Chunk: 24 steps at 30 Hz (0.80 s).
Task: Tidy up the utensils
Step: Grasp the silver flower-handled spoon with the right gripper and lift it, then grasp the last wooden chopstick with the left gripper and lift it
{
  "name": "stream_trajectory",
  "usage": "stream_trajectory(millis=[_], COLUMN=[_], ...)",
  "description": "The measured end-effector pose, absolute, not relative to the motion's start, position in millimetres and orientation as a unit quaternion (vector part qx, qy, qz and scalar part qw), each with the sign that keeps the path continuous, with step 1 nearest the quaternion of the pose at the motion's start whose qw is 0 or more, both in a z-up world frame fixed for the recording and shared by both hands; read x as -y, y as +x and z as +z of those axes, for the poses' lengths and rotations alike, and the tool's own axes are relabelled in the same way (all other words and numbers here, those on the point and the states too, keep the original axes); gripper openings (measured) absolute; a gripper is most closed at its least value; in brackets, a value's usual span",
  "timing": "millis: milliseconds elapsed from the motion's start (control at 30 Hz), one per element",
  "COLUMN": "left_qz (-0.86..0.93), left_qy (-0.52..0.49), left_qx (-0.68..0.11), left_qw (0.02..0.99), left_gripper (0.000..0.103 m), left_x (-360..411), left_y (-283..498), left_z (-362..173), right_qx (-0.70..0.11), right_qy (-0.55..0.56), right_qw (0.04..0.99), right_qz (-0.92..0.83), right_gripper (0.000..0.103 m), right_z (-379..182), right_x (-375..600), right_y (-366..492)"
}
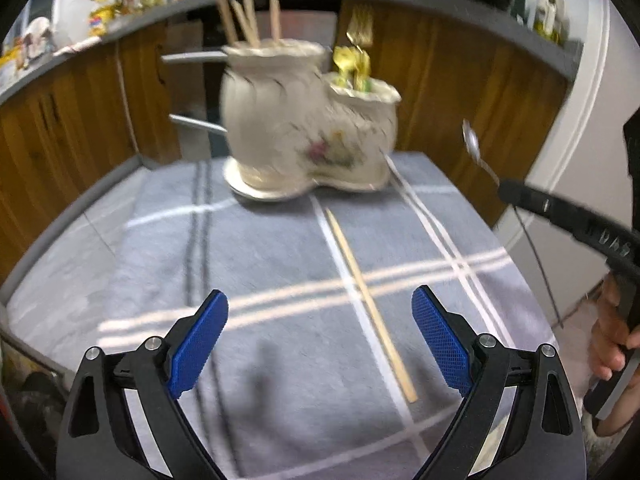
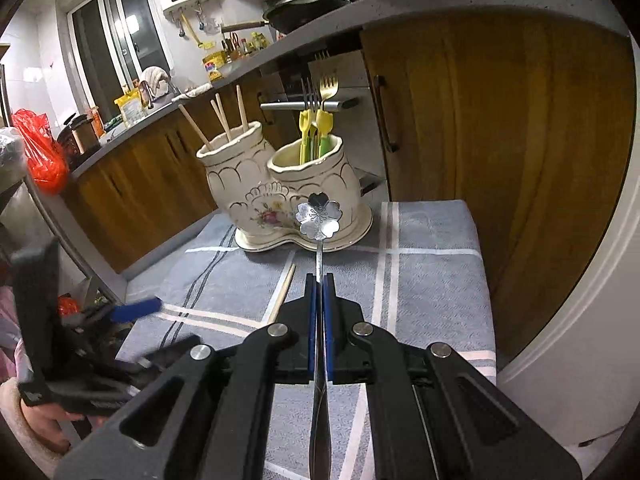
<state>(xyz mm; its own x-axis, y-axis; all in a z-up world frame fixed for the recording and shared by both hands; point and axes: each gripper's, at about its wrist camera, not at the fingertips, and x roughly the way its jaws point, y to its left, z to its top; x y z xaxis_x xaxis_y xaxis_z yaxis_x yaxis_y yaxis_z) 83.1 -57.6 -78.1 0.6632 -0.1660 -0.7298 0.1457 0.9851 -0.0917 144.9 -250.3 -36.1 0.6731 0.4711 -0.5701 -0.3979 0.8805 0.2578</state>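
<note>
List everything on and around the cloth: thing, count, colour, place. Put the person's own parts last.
Ceramic two-cup utensil holder: one, cream with floral print, far end of the cloth.
Wooden chopsticks: at least three, tan, standing in the left cup.
Forks: several, yellow and green handles, one with gold tines, in the right cup.
Loose wooden chopstick: one, tan, lying on the cloth.
Checked cloth: one, grey-blue with white lines, covering the table.
Flower-bowled metal spoon: one, silver, held in the air.
Right gripper: blue pads shut on the spoon's handle.
Left gripper: blue pads, open, above the cloth.
</note>
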Motion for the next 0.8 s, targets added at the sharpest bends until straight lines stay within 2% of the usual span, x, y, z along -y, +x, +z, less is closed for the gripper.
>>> stream_trajectory(millis=[100,200,333,433,567,700,800], left_qz=[-0.099,-0.107,-0.106,-0.109,-0.106,-0.100,-0.096], left_qy=[0.010,0.030,0.044,0.054,0.067,0.071,0.084], left_qx=[-0.418,-0.434,-0.458,-0.473,-0.496,-0.502,-0.501], left_qw=[0.903,0.894,0.881,0.873,0.859,0.856,0.856], left_gripper=[0.090,0.081,0.050,0.040,0.036,0.035,0.026], left_x=[77,93,105,111,115,115,116], left_y=[87,94,108,114,121,125,128], left_z=[-86,-94,-103,-108,-117,-121,-121], right_qx=[-0.318,-0.315,-0.312,-0.311,-0.311,-0.310,-0.311], right_qy=[0.047,0.047,0.050,0.051,0.054,0.055,0.056], right_qw=[0.918,0.919,0.919,0.920,0.919,0.918,0.918], right_qz=[0.233,0.234,0.234,0.234,0.235,0.239,0.241], right_gripper=[0.003,0.003,0.003,0.003,0.003,0.003,0.003], right_z=[-34,-33,-33,-33,-34,-35,-35], right_x=[251,252,257,260,262,262,261], right_y=[142,141,140,140,140,139,139])
